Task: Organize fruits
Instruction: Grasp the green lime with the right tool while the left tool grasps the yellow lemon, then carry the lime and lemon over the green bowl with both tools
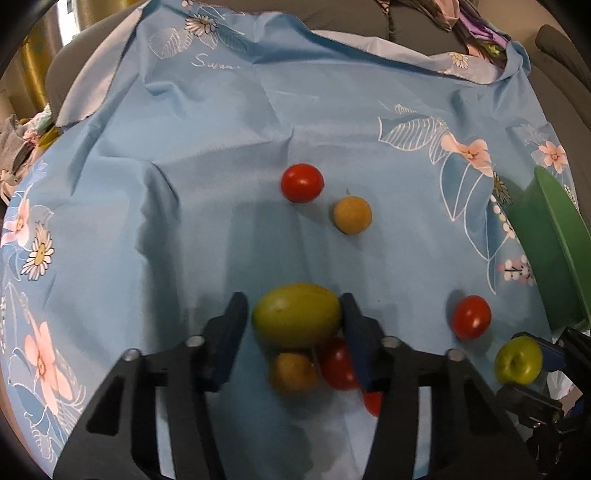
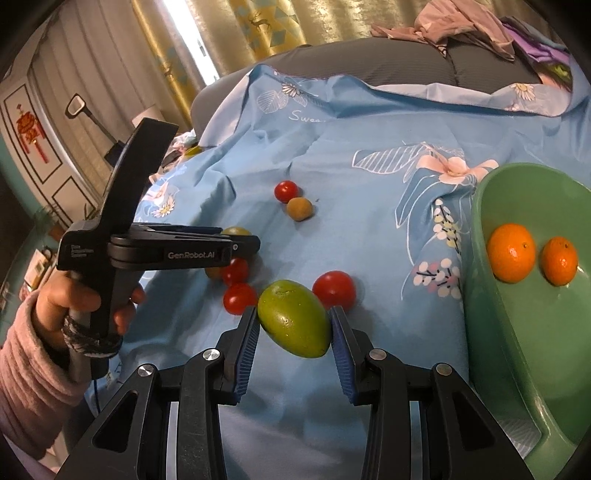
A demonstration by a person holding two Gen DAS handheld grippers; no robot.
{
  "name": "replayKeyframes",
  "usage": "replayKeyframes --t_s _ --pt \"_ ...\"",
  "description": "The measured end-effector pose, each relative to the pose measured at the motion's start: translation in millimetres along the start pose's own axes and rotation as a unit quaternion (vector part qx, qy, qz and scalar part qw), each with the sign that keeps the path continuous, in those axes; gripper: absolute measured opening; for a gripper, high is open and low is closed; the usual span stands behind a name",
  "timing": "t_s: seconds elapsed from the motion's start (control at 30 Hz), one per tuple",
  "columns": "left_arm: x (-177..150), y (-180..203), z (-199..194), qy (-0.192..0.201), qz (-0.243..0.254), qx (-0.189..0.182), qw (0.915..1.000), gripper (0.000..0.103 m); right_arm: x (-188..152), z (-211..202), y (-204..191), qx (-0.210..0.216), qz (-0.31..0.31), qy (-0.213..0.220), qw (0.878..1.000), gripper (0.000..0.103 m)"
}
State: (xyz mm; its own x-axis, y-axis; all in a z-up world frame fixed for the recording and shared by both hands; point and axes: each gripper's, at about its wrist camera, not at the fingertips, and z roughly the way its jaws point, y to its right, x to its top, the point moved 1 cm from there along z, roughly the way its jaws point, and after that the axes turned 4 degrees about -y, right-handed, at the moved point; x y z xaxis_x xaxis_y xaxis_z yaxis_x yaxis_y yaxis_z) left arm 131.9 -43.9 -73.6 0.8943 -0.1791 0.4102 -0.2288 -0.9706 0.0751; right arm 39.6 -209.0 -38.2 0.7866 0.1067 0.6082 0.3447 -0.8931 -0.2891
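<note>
My left gripper is shut on a yellow-green oval fruit, held just above the blue floral cloth. Under it lie a tan fruit and a red tomato. My right gripper is shut on a green oval fruit; it also shows in the left wrist view. A green bowl to the right holds two oranges. Loose tomatoes and a tan fruit lie on the cloth.
The cloth covers a grey sofa with crumpled clothes at the back. Curtains hang behind. The person's left hand holds the left gripper's handle at left in the right wrist view.
</note>
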Motion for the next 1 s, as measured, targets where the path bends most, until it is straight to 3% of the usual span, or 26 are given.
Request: replayKeyframes --t_s 0.33,1.0 --pt "-2.4 4.0 -11.0 0.018 0.018 0.008 0.9996 0.046 1.3 -0.7 0.9 0.001 0.001 0.003 1.0 0.04" --pt "-22.5 58.5 -105.4 0.1 0.084 0.004 0.9915 0.046 4.5 -58.8 -7.3 -0.005 0.002 0.07 0.997 0.04"
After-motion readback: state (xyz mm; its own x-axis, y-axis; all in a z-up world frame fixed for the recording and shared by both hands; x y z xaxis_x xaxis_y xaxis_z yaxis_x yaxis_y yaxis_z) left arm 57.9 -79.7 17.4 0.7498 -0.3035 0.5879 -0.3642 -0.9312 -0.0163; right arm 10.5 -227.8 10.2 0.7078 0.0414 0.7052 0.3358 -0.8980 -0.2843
